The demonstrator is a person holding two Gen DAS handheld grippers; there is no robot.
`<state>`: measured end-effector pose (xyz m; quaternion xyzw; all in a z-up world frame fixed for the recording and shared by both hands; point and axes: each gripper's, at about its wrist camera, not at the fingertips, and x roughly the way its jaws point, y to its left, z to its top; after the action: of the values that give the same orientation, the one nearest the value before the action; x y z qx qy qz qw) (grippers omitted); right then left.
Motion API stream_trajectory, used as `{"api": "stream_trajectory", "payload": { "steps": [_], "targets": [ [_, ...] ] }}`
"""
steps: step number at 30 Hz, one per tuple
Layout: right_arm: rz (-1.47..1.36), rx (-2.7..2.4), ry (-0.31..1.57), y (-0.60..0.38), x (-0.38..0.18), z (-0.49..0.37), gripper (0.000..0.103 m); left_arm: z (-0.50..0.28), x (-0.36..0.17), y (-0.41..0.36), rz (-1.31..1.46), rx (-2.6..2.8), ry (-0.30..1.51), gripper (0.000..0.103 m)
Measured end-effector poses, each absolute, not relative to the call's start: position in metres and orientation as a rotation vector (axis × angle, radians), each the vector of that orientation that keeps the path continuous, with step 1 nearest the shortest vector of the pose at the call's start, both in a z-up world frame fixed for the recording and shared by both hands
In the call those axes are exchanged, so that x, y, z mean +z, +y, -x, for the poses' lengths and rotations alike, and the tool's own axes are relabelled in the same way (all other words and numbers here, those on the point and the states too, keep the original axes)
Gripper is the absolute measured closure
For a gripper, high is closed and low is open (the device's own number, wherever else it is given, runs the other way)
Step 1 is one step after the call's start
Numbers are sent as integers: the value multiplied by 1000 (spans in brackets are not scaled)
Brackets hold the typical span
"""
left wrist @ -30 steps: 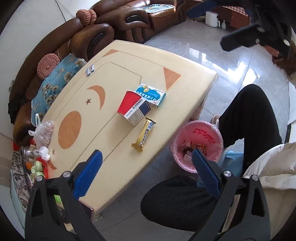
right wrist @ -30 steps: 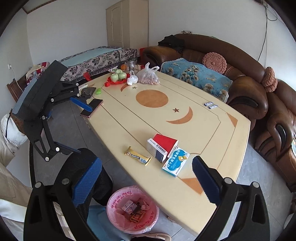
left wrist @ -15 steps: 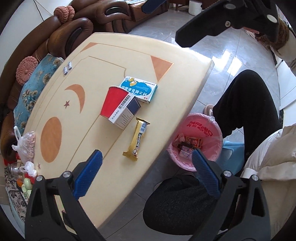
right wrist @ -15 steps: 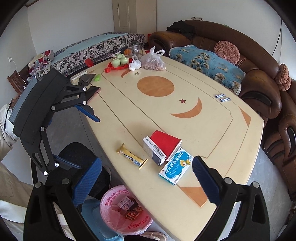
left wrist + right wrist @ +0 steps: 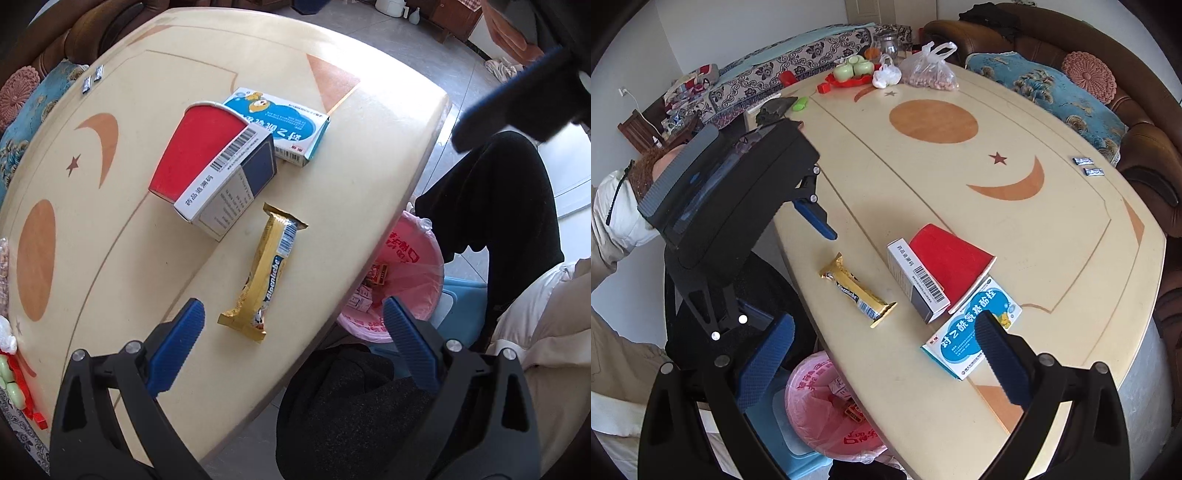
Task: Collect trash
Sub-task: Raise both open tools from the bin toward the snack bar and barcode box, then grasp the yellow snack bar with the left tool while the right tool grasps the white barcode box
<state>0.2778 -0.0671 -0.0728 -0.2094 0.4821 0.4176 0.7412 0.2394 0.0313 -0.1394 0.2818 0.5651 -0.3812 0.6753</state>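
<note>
**Two open grippers above the trash on the counter**

Hovering over the cream counter (image 5: 110,258), the left gripper (image 5: 293,345) had its blue fingers spread wide and held nothing. Between and just ahead of its fingertips, at lower centre of the left wrist frame, lay a gold candy bar wrapper (image 5: 264,271), flat on the counter near the edge. Above it in that frame sat a white and navy medicine box (image 5: 229,184), touching a red paper cup (image 5: 199,151) that lay on its side. A blue and white medicine box (image 5: 284,123) rested against the upper right of those two.

At right of the frame, below the counter's edge, stood a bin lined with a pink bag (image 5: 406,258), with small packets already inside.

In the right wrist frame the right gripper (image 5: 882,362) was likewise wide open and empty; its right finger overlapped the blue and white box in the lower centre. The left gripper's dark body filled the left middle of that frame, one blue finger over the counter beside the wrapper. A bag of nuts (image 5: 929,72) and a red tray of green cups (image 5: 849,74) stood at the far end, upper centre.
</note>
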Motion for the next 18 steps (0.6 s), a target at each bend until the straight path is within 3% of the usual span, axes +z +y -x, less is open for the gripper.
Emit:
{"api": "stream_trajectory", "payload": {
  "steps": [4, 8, 18],
  "targets": [
    [492, 953, 1090, -56, -94, -288, 9, -245, -153, 30, -627, -875, 1287, 8],
    [523, 980, 1125, -46, -112, -303, 21, -251, -166, 29, -623, -885, 1305, 8],
    [595, 1002, 1185, -32, -152, -331, 32, -253, -184, 22, -632, -928, 1326, 8]
  ]
}}
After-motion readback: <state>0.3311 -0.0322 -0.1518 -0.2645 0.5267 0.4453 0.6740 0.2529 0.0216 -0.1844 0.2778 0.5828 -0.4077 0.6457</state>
